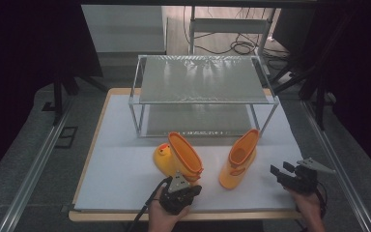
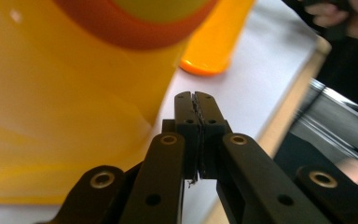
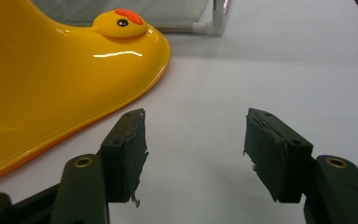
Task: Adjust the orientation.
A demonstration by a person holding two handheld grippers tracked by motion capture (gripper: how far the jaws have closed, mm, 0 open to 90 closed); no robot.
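Tabletop (image 1: 125, 183), white and wide, carries a two-level metal rack (image 1: 200, 79) at its far side and a pair of yellow rain boots in front of it. Left boot (image 1: 181, 157) lies tipped with its orange-rimmed opening toward the near edge and its duck-faced toe pointing away and left; right boot (image 1: 240, 159) stands just right of it, apart, leaning toward the rack. Both rack shelves look bare, though glare on the mesh makes the lower one hard to read.

Left hand-held gripper (image 1: 183, 180) sits at the near edge, right against the shaft of the left boot, its jaws pressed together on nothing; in the left gripper view the yellow wall of that boot (image 2: 65, 107) looms just beside the closed tips (image 2: 196, 100). Right hand-held gripper (image 1: 281, 170) waits off to the right of the right boot, jaws spread apart and empty.

Work appears to be at the approach stage: neither boot is gripped yet. Next move likely calls for the left jaws to part, then straddle the boot's rim before any lift toward the rack.
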